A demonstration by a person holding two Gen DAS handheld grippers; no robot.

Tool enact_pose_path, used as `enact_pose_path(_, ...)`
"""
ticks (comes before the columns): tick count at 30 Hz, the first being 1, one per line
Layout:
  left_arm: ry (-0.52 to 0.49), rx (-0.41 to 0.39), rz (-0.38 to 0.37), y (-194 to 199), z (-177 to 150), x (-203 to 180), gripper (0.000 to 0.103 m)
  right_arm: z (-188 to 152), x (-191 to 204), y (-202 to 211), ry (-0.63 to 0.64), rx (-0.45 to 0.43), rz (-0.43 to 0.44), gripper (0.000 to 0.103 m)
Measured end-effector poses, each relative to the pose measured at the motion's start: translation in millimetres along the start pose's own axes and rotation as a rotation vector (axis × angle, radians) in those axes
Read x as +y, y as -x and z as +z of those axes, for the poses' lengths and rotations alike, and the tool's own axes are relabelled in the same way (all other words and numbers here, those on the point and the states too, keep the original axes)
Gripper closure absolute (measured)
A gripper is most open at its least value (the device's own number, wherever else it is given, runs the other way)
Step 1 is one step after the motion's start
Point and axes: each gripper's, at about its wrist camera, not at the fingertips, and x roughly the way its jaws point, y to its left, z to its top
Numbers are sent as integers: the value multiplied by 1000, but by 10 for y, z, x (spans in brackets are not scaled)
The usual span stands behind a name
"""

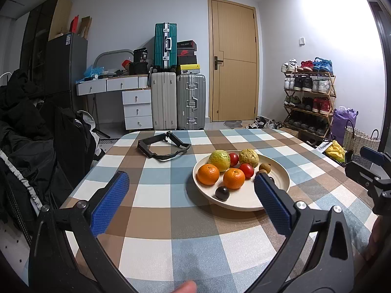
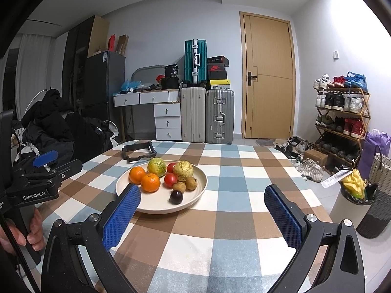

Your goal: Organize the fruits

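A cream plate (image 1: 278,183) (image 2: 195,190) stands on the checked tablecloth and holds all the fruit: two oranges (image 1: 208,174) (image 2: 150,182), two yellow-green guavas (image 1: 219,160) (image 2: 157,167), two small red tomatoes (image 1: 246,170) (image 2: 170,180), two brown longans (image 2: 191,183) and a dark plum (image 1: 222,193) (image 2: 176,196). My left gripper (image 1: 191,179) is open and empty, above the table just left of and before the plate. My right gripper (image 2: 202,195) is open and empty, before the plate's right side. The left gripper also shows at the left edge of the right wrist view (image 2: 36,178).
A black plastic frame (image 1: 162,147) (image 2: 138,152) lies on the table behind the plate. Chairs draped with dark coats (image 1: 36,134) stand to the left. Suitcases (image 1: 190,101), a desk, a door and a shoe rack (image 1: 309,97) are beyond; a bin (image 2: 352,205) stands by the table's right edge.
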Motion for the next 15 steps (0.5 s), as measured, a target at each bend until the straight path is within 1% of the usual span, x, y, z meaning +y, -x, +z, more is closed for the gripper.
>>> enact_pose_path(15, 1, 0, 0, 0, -2, 2, 1, -2, 2, 0, 0, 1, 0, 0)
